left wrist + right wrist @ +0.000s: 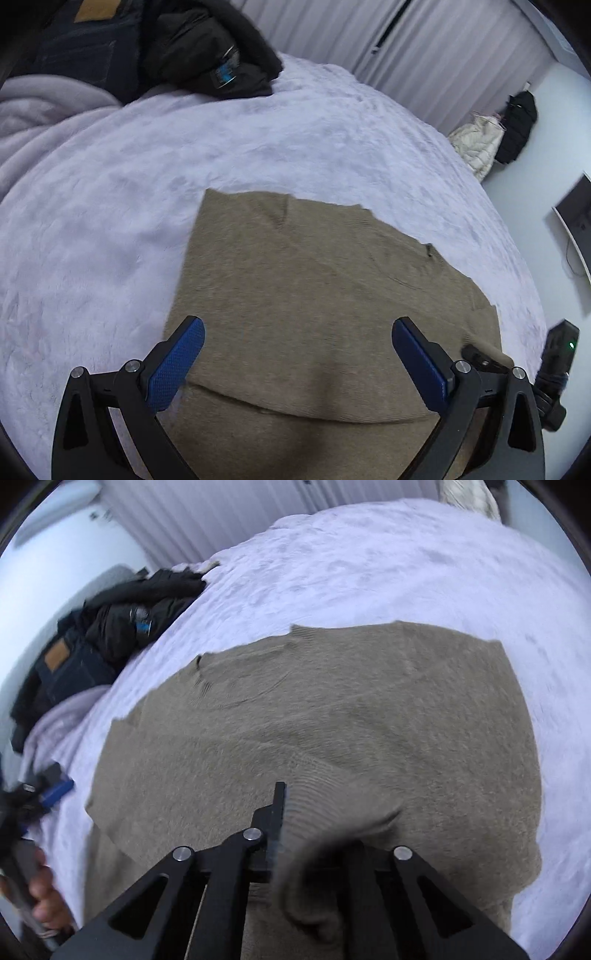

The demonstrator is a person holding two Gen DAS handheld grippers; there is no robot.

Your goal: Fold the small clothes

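here the right tool (291, 823) pinches the tan sweater's (332, 709) ribbed edge (left tool (297, 354) gapes wide, empty, over it).

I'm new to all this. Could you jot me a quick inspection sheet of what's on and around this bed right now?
Surface: fluffy pale lilac bed blanket, rumpled at one edge.
Job's things: tan knitted sweater spread flat, partly folded.
Clutter: black jacket and dark blue jeans piled at the far edge.
Grippers: left gripper open above the sweater; right gripper shut on a ribbed sweater edge.
Cables: thin cable beneath a wall screen.
Surroundings: pale pleated curtains; cream and black coats hanging on the wall.
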